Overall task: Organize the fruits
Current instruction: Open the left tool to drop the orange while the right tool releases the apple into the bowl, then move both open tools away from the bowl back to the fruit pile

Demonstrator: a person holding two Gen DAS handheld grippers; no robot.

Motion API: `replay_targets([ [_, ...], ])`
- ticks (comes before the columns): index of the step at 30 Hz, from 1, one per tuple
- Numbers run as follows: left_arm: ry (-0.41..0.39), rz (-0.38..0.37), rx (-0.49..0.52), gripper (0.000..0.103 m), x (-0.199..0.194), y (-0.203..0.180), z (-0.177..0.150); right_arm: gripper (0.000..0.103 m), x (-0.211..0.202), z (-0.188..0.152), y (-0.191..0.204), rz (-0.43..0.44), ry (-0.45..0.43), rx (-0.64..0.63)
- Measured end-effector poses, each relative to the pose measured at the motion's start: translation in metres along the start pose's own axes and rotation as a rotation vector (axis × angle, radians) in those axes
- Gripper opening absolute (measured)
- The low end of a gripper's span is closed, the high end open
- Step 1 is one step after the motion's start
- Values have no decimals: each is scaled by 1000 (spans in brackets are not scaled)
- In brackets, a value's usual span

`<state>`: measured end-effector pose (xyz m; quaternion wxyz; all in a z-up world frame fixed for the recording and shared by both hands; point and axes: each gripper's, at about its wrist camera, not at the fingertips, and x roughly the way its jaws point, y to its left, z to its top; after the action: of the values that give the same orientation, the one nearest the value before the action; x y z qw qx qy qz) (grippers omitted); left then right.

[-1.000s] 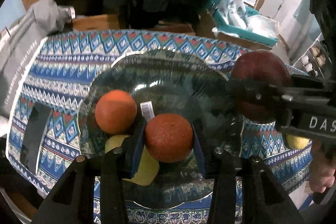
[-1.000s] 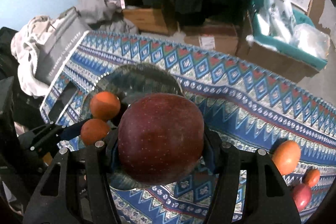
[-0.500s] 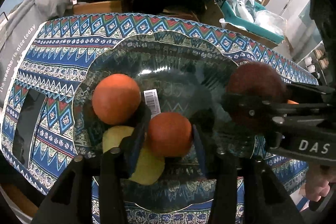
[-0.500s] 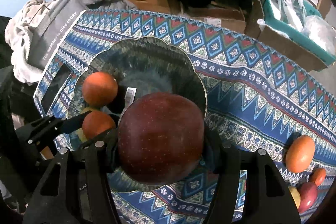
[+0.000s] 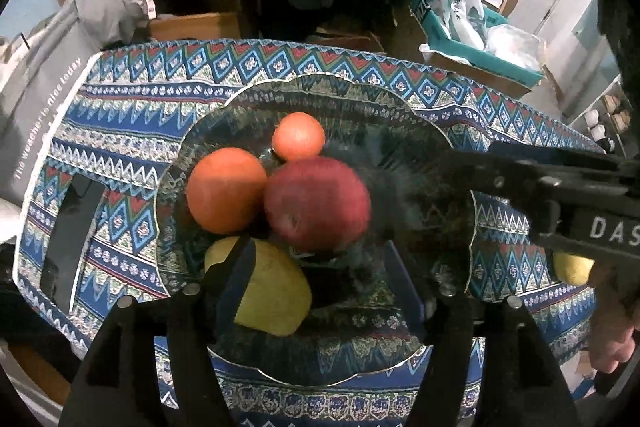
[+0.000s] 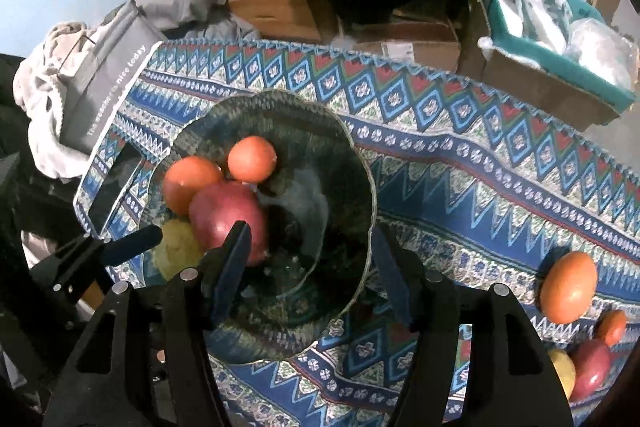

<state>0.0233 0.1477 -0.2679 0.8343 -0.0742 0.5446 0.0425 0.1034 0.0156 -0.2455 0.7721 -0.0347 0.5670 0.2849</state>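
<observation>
I've got four fruits in the glass bowl (image 6: 362, 163), both hand-held grippers (image 5: 316, 279) (image 6: 308, 267) opening on nothing, while four more fruits (image 6: 568, 287) wait on the surface's right end.

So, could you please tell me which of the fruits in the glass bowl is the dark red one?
It is the red apple at the middle of the glass bowl; the two oranges behind it are orange and the fruit in front is yellow.
</observation>
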Motion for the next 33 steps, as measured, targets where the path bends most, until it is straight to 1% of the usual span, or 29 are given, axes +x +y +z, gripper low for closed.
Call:
replay_targets([
  [5, -32, 16, 23, 68, -13, -9, 2, 65, -21, 1, 2, -41, -50, -18],
  [7, -46, 17, 32, 68, -20, -14, 3, 68, -31, 1, 2, -66, -75, -27],
  [11, -77, 1, 44, 68, -35, -22, 5, 72, -51, -2, 0, -112, -119, -51],
  [16, -110, -9, 64, 68, -52, -35, 8, 72, -80, -11, -3, -173, -168, -83],
  [19, -124, -33, 64, 68, -61, -42, 11, 72, -97, -18, -6, -207, -191, -90],
  [23, -130, -57, 64, 68, -71, -53, 14, 73, -122, -26, -12, -239, -232, -76],
  [27, -145, -52, 71, 68, -81, -62, 15, 74, -146, -35, -23, -248, -262, -44],
  [33, -156, -71, 84, 68, -90, -76, 17, 75, -172, -51, -43, -277, -275, -9],
])
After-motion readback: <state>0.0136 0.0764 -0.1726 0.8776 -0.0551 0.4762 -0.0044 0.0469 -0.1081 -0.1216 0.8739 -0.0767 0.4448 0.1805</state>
